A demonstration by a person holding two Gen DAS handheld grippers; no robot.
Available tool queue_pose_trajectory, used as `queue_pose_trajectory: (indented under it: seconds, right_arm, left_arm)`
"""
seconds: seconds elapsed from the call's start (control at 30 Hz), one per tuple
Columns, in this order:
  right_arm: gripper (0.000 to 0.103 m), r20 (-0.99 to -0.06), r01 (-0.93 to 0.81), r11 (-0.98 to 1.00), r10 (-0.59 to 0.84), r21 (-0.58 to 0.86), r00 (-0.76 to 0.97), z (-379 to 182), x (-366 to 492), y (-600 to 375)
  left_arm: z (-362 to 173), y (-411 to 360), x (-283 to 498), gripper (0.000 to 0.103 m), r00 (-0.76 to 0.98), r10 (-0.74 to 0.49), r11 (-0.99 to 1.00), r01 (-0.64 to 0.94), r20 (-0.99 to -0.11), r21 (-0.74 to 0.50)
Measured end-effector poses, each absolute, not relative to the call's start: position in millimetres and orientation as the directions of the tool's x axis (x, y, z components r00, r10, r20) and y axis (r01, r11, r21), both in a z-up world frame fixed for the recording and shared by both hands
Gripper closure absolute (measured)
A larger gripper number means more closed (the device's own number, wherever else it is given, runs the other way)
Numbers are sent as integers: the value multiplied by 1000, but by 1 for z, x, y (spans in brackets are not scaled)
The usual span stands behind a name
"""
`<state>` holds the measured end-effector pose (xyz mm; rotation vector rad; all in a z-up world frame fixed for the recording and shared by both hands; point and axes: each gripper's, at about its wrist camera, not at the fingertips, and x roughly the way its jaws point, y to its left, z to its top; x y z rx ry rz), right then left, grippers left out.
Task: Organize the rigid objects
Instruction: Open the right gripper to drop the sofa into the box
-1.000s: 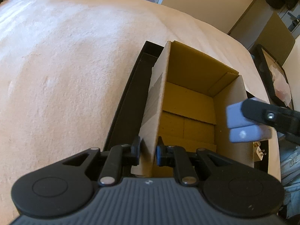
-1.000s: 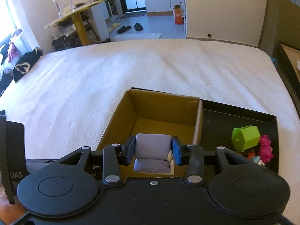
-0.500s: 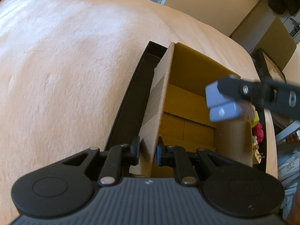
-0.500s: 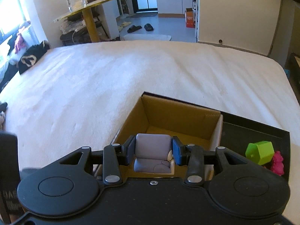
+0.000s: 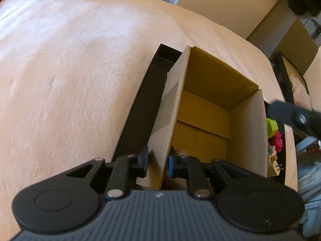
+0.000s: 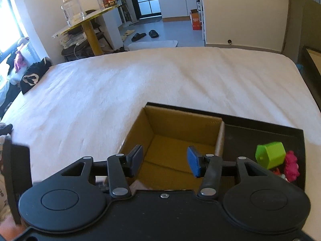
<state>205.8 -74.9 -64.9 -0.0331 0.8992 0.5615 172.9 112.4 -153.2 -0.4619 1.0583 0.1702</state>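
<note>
An open cardboard box stands in a black tray on the bed. My left gripper is shut on the box's near left wall. Above the box, my right gripper has its jaws opening, and nothing is between its blue pads. In the left wrist view, one of the right gripper's fingers shows blurred at the right edge. A pale lilac bit peeks from the box floor under the gripper body. I cannot tell what it is.
A green hexagonal block and a pink toy lie with other small toys at the tray's right end. The white bed cover stretches far and left. A yellow side table with a jar stands beyond it.
My right gripper held a lilac toy chair over the box; now its jaws are apart and the chair is gone from them. The left gripper has kept its grip on the box wall.
</note>
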Motion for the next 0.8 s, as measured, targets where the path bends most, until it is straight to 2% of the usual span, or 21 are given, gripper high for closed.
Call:
queue_pose_trajectory:
  seconds: [0.5, 0.57, 0.73, 0.8]
  right_arm:
    - [51, -759, -402, 886, 424, 233, 493, -74, 201, -145]
    - [51, -762, -385, 892, 417, 238, 495, -77, 204, -155]
    - [50, -770, -329, 909, 398, 256, 500, -87, 213, -184]
    - [50, -775, -305, 915, 389, 264, 498, -94, 217, -193]
  left_arm:
    - [-146, 107, 173, 83, 476, -45, 906, -351, -878, -237]
    - [-142, 106, 172, 77, 486, -42, 909, -345, -873, -235]
    - [-134, 100, 172, 55, 496, -17, 919, -334, -868, -209]
    - [-132, 98, 172, 51, 487, -2, 923, -335, -873, -188]
